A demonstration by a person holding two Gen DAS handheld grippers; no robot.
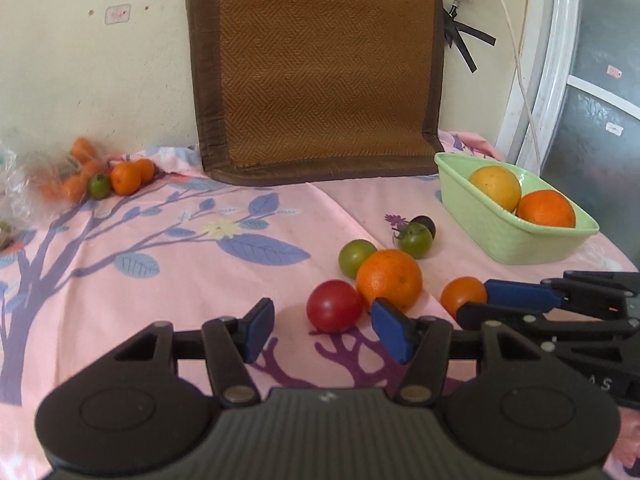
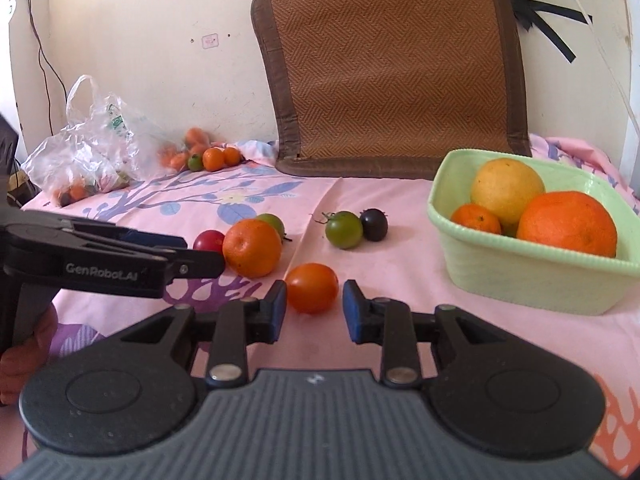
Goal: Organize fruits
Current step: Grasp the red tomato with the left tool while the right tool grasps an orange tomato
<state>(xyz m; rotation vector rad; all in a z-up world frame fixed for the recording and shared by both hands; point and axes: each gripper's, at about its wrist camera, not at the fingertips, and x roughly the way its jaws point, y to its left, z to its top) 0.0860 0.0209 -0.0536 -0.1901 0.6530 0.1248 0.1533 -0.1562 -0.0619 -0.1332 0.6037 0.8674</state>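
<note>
A green basket [image 2: 520,280] at the right holds a yellow fruit [image 2: 506,188], a big orange [image 2: 568,224] and a small orange [image 2: 476,219]. My right gripper [image 2: 314,308] is open, its pads on either side of a small orange tomato [image 2: 312,288] on the pink cloth. My left gripper [image 1: 320,326] is open just short of a red tomato [image 1: 334,306], with an orange [image 1: 390,280] beside it. The basket also shows in the left wrist view [image 1: 500,228], and the right gripper [image 1: 476,306] reaches the small orange tomato [image 1: 462,294] there.
Two green tomatoes [image 2: 344,230] [image 2: 272,222] and a dark one [image 2: 374,224] lie mid-cloth. A plastic bag [image 2: 80,152] and small oranges [image 2: 214,159] sit at the back left. A woven mat [image 2: 392,72] leans on the wall.
</note>
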